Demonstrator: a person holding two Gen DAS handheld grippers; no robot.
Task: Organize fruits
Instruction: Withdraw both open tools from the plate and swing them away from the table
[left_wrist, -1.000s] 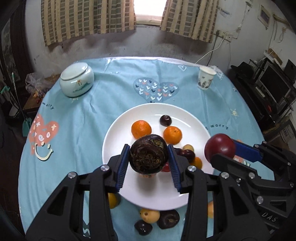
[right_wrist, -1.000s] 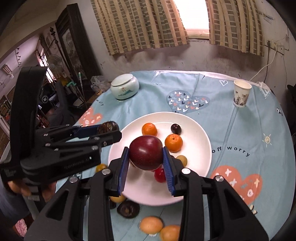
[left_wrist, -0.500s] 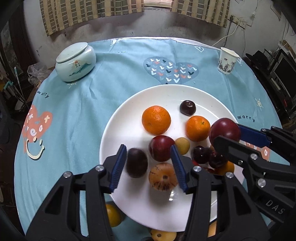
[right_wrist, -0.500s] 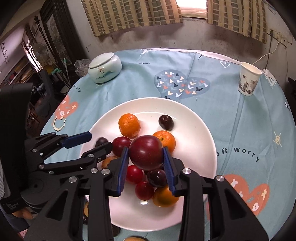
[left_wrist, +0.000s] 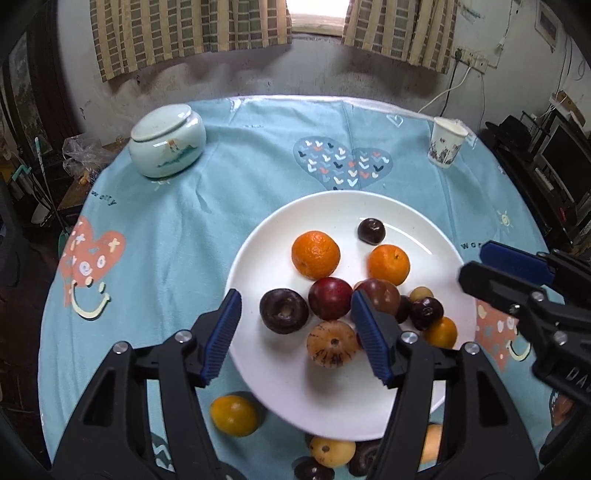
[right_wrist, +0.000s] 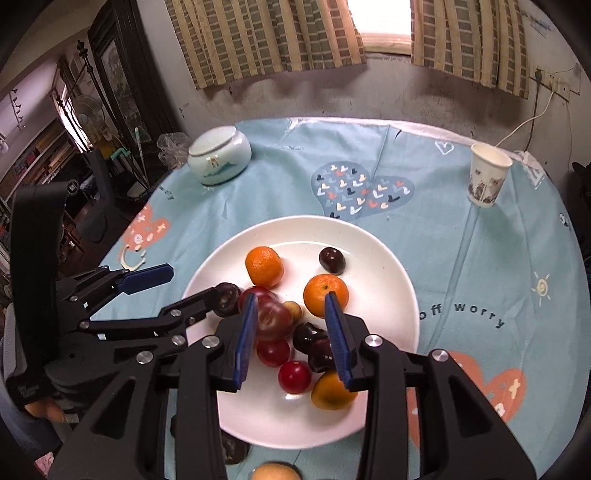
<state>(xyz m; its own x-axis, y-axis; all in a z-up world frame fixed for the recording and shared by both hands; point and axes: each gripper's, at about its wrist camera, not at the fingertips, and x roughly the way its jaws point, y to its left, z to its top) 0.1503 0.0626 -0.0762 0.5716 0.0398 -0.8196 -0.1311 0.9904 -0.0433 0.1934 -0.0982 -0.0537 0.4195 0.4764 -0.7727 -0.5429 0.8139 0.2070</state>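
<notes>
My left gripper (left_wrist: 295, 332) has just been opening, and nothing sits between its jaws. The dark fruit (left_wrist: 283, 311) lies on the white plate (left_wrist: 266, 236), near its left edge. My right gripper (right_wrist: 291, 338) looks nearly closed; I cannot tell if it grips anything.

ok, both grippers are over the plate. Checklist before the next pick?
1. Left gripper empty: ok. Its jaws have just been opening; the dark fruit lies on the plate between them, clear of the pads.
2. Right gripper empty: ok. Nothing is clamped between its pads.
3. Red plum settled on the plate: cannot tell, it is blurred.
4. Grippers apart: ok.
5. All fruit on the plate: not ok. An orange fruit and others lie on the tablecloth by the near rim.
</notes>
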